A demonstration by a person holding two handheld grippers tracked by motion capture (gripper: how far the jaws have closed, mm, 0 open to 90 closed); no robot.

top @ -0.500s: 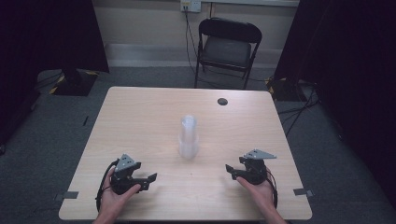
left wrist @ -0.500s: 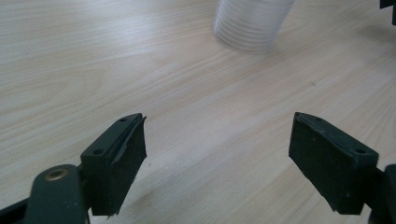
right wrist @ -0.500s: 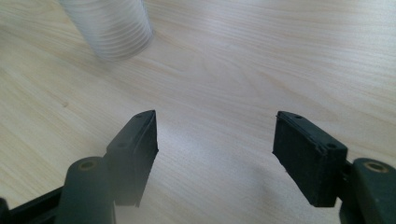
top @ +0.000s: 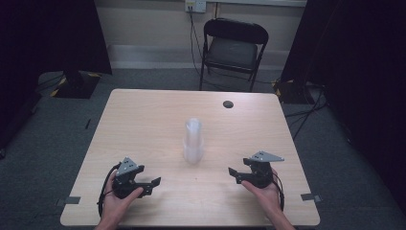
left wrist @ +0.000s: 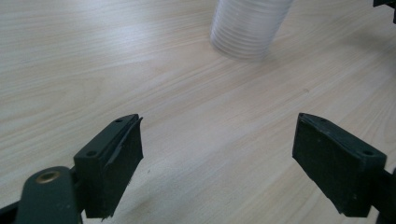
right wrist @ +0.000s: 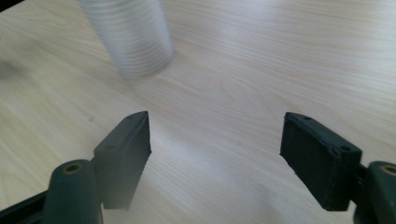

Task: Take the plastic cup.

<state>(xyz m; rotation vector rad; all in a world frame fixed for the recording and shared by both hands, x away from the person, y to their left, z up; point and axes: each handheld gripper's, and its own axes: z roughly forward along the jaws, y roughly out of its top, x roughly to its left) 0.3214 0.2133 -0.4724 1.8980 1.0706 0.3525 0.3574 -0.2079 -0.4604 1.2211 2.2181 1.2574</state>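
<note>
A stack of clear plastic cups [top: 193, 141] stands upside down near the middle of the wooden table [top: 143, 124]. My left gripper [top: 152, 184] rests near the front left edge, held by a hand, jaws open and empty. The cup stack [left wrist: 247, 25] sits ahead and to the right of its fingers [left wrist: 116, 158]. My right gripper [top: 233, 173] rests near the front right, also open and empty. In the right gripper view the cup stack [right wrist: 130, 35] lies ahead and to the left of the jaws.
A small dark round disc [top: 228, 104] lies near the table's far edge. A black folding chair [top: 232, 48] stands behind the table. Tape marks [top: 72, 200] sit at the front corners. Bare wood surrounds the cups.
Both hands and grippers stay about where they were; the cups have not moved.
</note>
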